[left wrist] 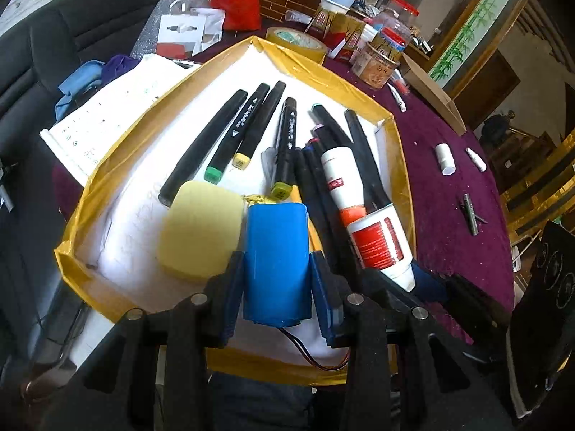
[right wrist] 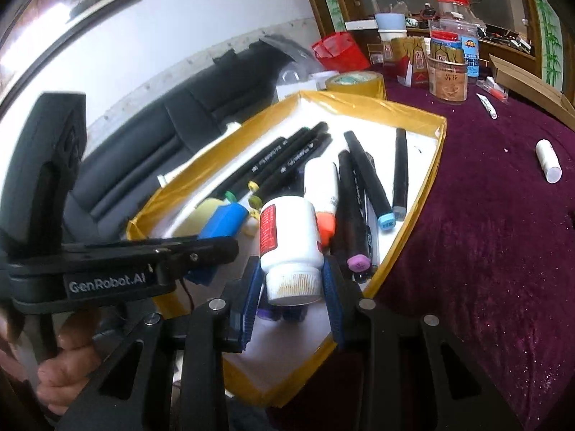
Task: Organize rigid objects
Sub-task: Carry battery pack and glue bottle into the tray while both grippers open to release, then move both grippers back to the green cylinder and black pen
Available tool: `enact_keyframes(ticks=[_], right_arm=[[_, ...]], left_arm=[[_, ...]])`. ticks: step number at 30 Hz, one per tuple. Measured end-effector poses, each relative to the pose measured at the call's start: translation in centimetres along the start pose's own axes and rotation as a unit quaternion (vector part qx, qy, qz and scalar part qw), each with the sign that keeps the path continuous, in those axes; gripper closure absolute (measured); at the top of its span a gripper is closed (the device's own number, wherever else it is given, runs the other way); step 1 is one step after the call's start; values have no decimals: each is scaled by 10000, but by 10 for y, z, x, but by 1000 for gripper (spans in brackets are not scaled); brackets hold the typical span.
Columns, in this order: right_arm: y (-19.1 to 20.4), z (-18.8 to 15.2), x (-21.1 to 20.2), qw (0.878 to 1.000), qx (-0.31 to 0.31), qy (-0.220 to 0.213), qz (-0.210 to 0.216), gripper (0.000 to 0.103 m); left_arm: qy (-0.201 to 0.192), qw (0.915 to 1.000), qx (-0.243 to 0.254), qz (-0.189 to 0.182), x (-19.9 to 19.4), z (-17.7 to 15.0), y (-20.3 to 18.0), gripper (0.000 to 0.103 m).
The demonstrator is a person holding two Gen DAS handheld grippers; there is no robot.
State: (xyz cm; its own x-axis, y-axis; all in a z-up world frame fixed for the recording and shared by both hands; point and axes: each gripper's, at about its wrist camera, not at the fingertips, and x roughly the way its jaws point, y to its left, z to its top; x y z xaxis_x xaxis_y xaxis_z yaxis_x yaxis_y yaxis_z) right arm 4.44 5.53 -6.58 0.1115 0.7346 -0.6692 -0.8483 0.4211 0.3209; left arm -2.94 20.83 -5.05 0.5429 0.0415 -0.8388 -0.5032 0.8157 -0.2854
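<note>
A yellow-taped tray (left wrist: 334,82) with a white floor holds several black markers (left wrist: 248,129), a yellow sponge (left wrist: 201,230) and a white tube with an orange cap (left wrist: 341,179). My left gripper (left wrist: 276,256) is shut on a blue cylinder (left wrist: 276,251) with thin wires at its rear end, held low over the tray's near part beside the sponge. My right gripper (right wrist: 291,265) is shut on a white bottle (right wrist: 289,240) with a red label, over the tray's near right part. The right wrist view also shows the blue cylinder (right wrist: 224,221) and a hand (right wrist: 68,359) on the left tool.
A purple cloth (right wrist: 485,251) covers the table to the right of the tray, with a small white tube (right wrist: 548,161) and a metal clip (left wrist: 470,212) on it. A tape roll (left wrist: 298,41), jars (right wrist: 449,75) and a red bag (left wrist: 235,0) stand behind. A black sofa (left wrist: 54,36) is at left.
</note>
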Motion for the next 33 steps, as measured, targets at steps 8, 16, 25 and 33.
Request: enact_keyframes(ticks=[8,16,25,33], right_arm=[[11,-2,3,9991,-254,-60,-330,71],[0,-9,-24,9991,11,-428,-15,63],[-80,-27,-87,9886,1089,-994,319,63],[-192,-20,-161,9697,1939,-1233,-823,63]], left_arm=[[-57,9994,262,202,3,-2,-5,69],[-375,9991,181,100,-20,-5,-6,64],[-537,9952,634,-508,-35,-17,-63,54],[-122,9910,1112,-736,-14,-24,-135,54]])
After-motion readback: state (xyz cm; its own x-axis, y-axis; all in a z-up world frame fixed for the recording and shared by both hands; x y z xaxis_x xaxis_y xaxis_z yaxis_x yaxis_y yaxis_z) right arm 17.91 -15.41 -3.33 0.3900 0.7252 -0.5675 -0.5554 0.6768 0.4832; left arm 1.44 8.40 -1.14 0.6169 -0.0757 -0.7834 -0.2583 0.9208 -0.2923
